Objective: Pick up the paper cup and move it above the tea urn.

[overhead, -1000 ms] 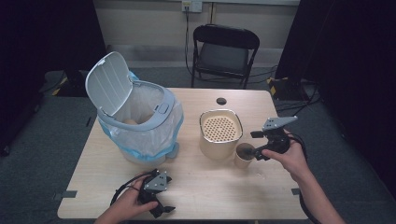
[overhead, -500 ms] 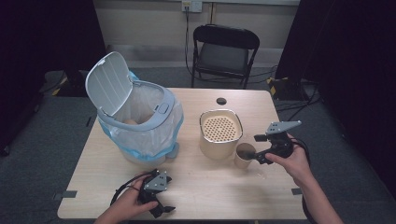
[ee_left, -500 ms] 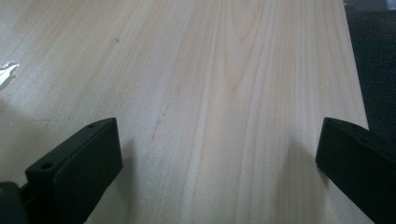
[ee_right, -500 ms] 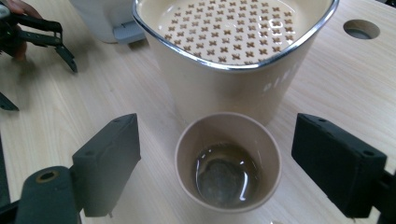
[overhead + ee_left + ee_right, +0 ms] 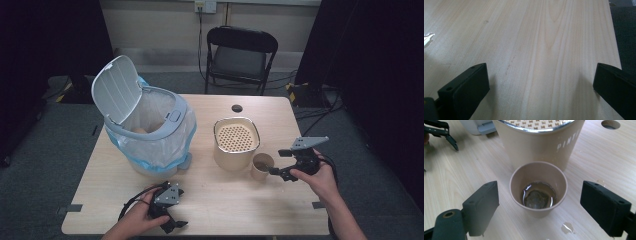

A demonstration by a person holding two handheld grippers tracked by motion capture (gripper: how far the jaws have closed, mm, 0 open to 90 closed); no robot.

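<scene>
A tan paper cup (image 5: 262,165) stands on the wooden table just right of a beige canister (image 5: 236,142) with a perforated lid. The cup (image 5: 538,188) holds a little brown liquid with a dark lump in it. My right gripper (image 5: 278,173) points at the cup from the right. It is open (image 5: 540,202), with one jaw on each side of the cup and neither touching it. My left gripper (image 5: 175,226) rests near the table's front edge, open (image 5: 541,77) over bare wood. A white bin (image 5: 150,130) with a raised lid and a pale blue bag stands at the left.
A few drops of liquid (image 5: 566,227) lie on the table near the cup. A round hole (image 5: 237,108) sits in the tabletop behind the canister. A black folding chair (image 5: 240,55) stands beyond the far edge. The table's right edge (image 5: 616,50) runs near the left gripper.
My right hand and gripper have shifted slightly right and toward the near edge. The cup has stayed in place. The left gripper has not moved.
</scene>
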